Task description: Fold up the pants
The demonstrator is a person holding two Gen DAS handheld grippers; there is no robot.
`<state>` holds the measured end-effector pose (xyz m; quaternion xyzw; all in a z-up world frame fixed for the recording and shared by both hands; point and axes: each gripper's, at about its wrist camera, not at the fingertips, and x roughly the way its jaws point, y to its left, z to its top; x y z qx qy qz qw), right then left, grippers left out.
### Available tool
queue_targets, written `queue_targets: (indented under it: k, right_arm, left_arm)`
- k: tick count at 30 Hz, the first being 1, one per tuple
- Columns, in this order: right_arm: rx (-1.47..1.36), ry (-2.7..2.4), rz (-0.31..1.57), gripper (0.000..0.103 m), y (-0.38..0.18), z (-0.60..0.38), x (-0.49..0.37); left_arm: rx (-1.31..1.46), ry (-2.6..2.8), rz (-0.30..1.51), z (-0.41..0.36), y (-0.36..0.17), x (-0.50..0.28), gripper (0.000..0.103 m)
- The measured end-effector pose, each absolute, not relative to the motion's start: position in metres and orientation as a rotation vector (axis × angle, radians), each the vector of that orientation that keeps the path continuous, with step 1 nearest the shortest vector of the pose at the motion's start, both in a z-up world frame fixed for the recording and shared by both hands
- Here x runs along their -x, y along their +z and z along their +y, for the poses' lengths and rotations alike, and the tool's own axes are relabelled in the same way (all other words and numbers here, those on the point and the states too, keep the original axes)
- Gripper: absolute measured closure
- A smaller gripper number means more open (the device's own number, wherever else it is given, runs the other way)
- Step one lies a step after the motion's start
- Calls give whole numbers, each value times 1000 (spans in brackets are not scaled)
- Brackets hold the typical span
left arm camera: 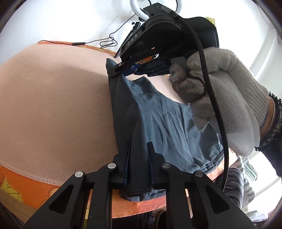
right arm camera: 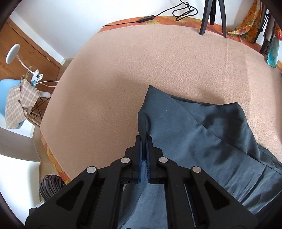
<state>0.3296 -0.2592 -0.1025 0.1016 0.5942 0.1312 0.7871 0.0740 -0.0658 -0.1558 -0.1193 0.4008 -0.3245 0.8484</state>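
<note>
Gripping one pants (right arm camera: pixel 202 141): two claws.

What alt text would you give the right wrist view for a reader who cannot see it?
The right gripper is shut on a raised fold of the dark blue-grey pants, which lie partly folded on a peach blanket. A tripod and a black cable sit at the far edge.
</note>
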Motion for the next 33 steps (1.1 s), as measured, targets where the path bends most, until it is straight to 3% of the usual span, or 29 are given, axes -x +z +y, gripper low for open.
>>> queue_targets:
  k: [20,33]
  right_arm:
    - [-357,264,1120,98,-46,-332,-289]
    - [-390,177,1085,98,-40,-411,-256]
  left_arm:
    - [169,-883,747,-140,-110,-52,94]
    - [163,-996,779,-197,-106,-46,94]
